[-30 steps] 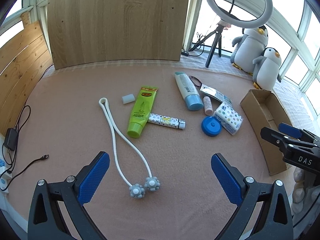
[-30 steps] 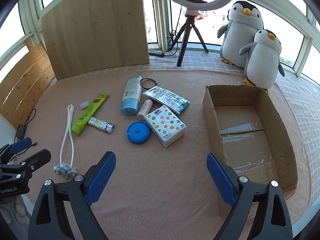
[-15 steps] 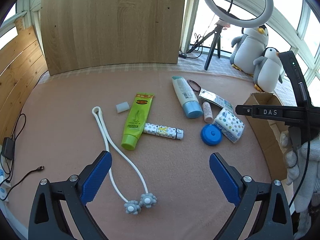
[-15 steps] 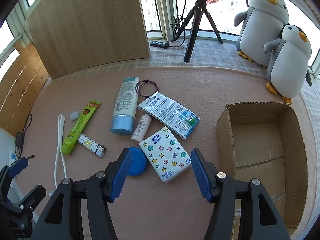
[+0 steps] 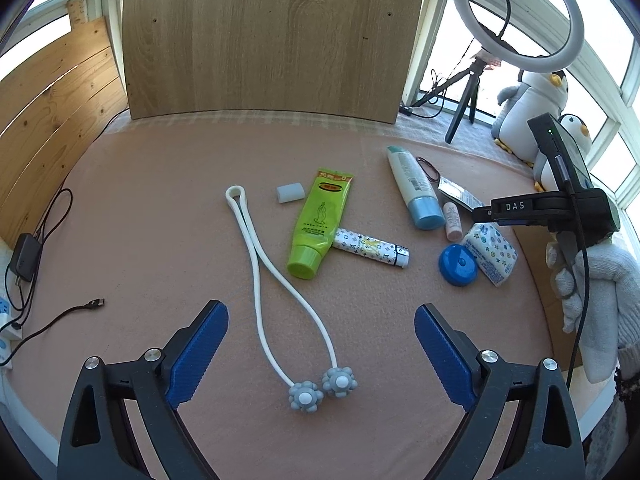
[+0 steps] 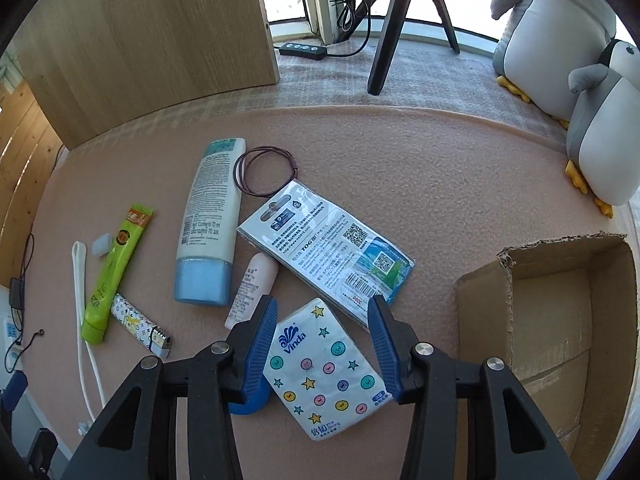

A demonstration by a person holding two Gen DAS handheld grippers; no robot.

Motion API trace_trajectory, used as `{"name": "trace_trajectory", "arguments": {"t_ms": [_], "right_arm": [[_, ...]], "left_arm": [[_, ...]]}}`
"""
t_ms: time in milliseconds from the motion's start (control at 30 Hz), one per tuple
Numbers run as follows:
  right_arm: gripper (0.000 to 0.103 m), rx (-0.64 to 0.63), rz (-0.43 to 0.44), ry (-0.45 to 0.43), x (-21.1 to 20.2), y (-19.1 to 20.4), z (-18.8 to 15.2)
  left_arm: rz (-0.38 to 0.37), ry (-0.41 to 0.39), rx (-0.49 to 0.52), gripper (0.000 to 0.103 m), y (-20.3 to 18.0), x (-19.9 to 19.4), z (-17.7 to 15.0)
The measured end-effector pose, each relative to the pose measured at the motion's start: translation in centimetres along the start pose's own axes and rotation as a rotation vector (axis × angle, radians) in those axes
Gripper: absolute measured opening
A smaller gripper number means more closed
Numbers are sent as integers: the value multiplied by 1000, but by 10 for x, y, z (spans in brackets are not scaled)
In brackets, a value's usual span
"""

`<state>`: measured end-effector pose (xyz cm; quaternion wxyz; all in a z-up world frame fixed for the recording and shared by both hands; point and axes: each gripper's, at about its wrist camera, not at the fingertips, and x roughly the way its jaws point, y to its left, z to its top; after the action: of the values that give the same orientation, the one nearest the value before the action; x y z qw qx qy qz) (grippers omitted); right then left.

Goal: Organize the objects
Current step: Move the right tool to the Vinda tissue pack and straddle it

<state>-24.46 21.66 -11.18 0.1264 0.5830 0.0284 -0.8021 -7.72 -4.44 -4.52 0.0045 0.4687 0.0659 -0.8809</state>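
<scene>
R gripper (image 6: 322, 332) over tissue pack (image 6: 324, 368), jaws closing, pack between, pads not yet pressing; L gripper (image 5: 320, 344) wide, empty, above massager (image 5: 280, 292).
Risks: soft pack may squash or slip if grip shallow; L pad near blue disc (image 6: 252, 400) and small tube (image 6: 252, 292), could nudge either; sachet (image 6: 324, 252) just beside pack's far end, may drag along.
Around: blue-cap tube (image 6: 210, 224), hair ties (image 6: 266, 172), green tube (image 6: 114, 276), lighter (image 6: 140, 326); box (image 6: 484, 300) to right, open, path clear.

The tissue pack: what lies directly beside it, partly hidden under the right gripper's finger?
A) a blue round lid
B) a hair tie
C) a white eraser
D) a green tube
A: the blue lid touches the tissue pack at its left edge, under the right gripper, whose jaws are closing around the pack.
</scene>
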Motion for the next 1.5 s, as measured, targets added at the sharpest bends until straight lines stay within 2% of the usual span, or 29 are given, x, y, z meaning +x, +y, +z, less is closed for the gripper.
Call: {"name": "trace_trajectory", "arguments": {"t_ms": [167, 233, 333, 700, 867, 1100, 1233, 1333, 1400, 1500], "right_arm": [[43, -23, -30, 37, 13, 1, 3], [42, -7, -23, 45, 14, -3, 2], [35, 15, 0, 63, 14, -4, -4], [36, 124, 68, 99, -2, -20, -40], [47, 179, 146, 123, -12, -26, -59], [50, 155, 194, 145, -22, -15, -94], [50, 172, 223, 126, -25, -13, -112], [50, 223, 236, 70, -33, -20, -120], [50, 227, 220, 29, -39, -25, -123], [50, 220, 222, 39, -38, -28, -124]], "left_arm": [[3, 1, -6, 97, 3, -3, -4], [2, 3, -6, 97, 2, -3, -5], [-2, 7, -1, 97, 0, -3, -6], [-28, 15, 27, 97, -10, -4, -10], [-42, 14, 38, 97, -14, -6, -12], [-61, 23, 39, 96, -15, -6, -17], [-101, 45, 61, 94, -25, -1, -22], [-154, 71, 97, 92, -42, 8, -26], [-205, 101, 118, 83, -57, 19, -27], [-297, 160, 128, 71, -79, 38, -30]]}}
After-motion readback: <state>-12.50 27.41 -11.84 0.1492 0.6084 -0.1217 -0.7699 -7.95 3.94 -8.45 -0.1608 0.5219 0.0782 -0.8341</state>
